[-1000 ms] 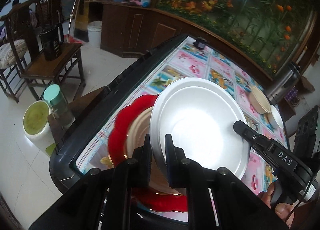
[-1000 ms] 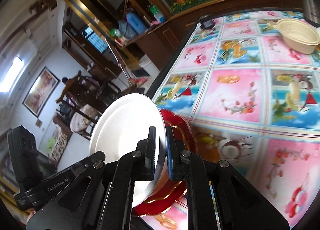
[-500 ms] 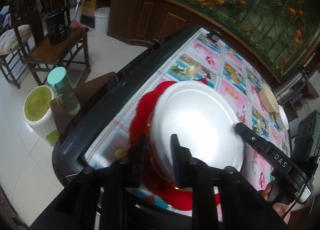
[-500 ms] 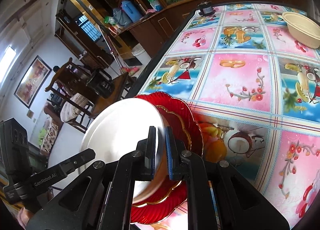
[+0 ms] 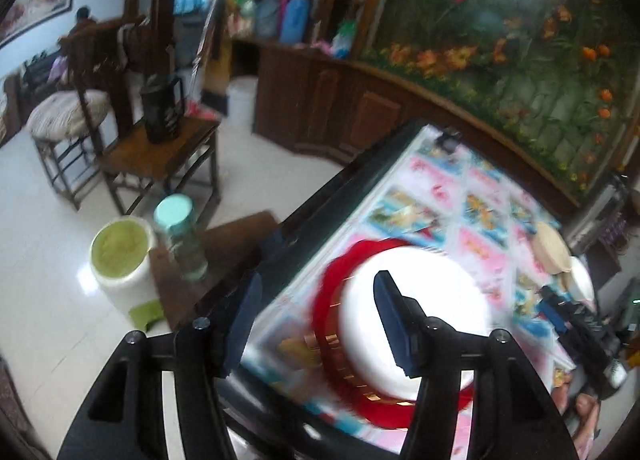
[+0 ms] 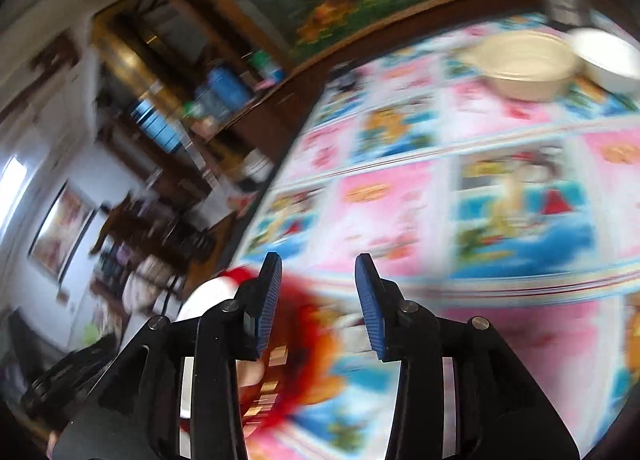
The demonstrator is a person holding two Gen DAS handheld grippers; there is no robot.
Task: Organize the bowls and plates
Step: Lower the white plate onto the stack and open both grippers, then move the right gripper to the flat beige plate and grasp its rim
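Observation:
A white plate (image 5: 436, 300) lies flat on a gold-rimmed plate and a red scalloped plate (image 5: 332, 300) near the table's corner. My left gripper (image 5: 316, 320) hovers over the stack's left rim. Its jaws are opening, and the right finger (image 5: 390, 316) is above the white plate without pressing it. In the blurred right wrist view, my right gripper (image 6: 319, 300) is also opening, over the tablecloth just right of the red plate (image 6: 304, 324) and the white plate (image 6: 208, 296), with nothing between its pads. A beige bowl (image 6: 524, 64) and a white bowl (image 6: 608, 60) sit at the far end.
The table (image 5: 440, 188) has a bright picture cloth and a dark raised edge. Left of it on the floor stand a stool with a teal-lidded bottle (image 5: 176, 228), a white bucket (image 5: 120, 256) and a chair with a black jug (image 5: 160, 108). The two bowls (image 5: 550, 248) are far right.
Both grippers held the white plate tilted by its rim. They lowered it onto the red stack, let go and opened. The right gripper swung away to the right.

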